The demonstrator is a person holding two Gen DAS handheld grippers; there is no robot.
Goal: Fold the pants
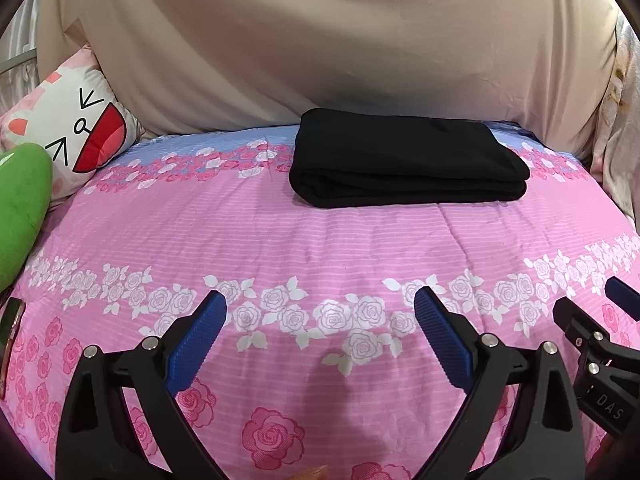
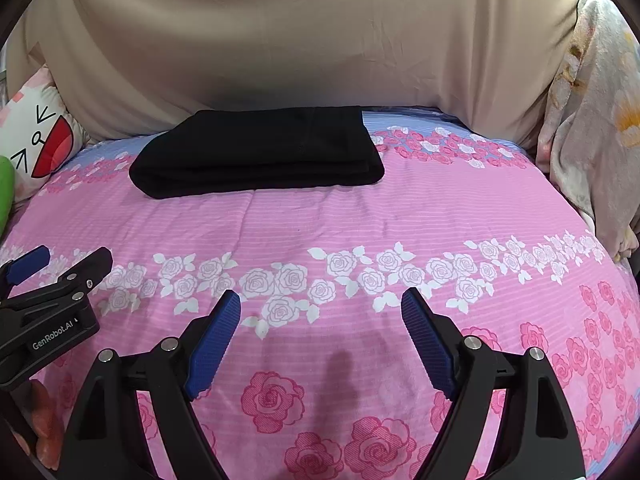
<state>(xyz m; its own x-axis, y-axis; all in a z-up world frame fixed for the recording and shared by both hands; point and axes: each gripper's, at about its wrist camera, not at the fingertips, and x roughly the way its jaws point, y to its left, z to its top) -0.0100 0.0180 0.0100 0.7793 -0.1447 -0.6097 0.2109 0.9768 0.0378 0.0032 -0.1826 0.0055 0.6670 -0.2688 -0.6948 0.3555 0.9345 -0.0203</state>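
Black pants (image 1: 404,158) lie folded into a flat rectangular bundle on the far part of the pink floral bed cover (image 1: 320,248); they also show in the right wrist view (image 2: 260,152). My left gripper (image 1: 320,300) is open and empty, held above the cover well short of the pants. My right gripper (image 2: 320,300) is open and empty, side by side with the left, also short of the pants. The right gripper shows at the right edge of the left view (image 1: 592,320); the left gripper shows at the left edge of the right view (image 2: 60,276).
A beige fabric backrest (image 1: 320,40) rises behind the pants. A cat-face cushion (image 1: 76,124) and a green plush (image 1: 20,208) sit at the left. A pale floral blanket (image 2: 596,128) is bunched at the right.
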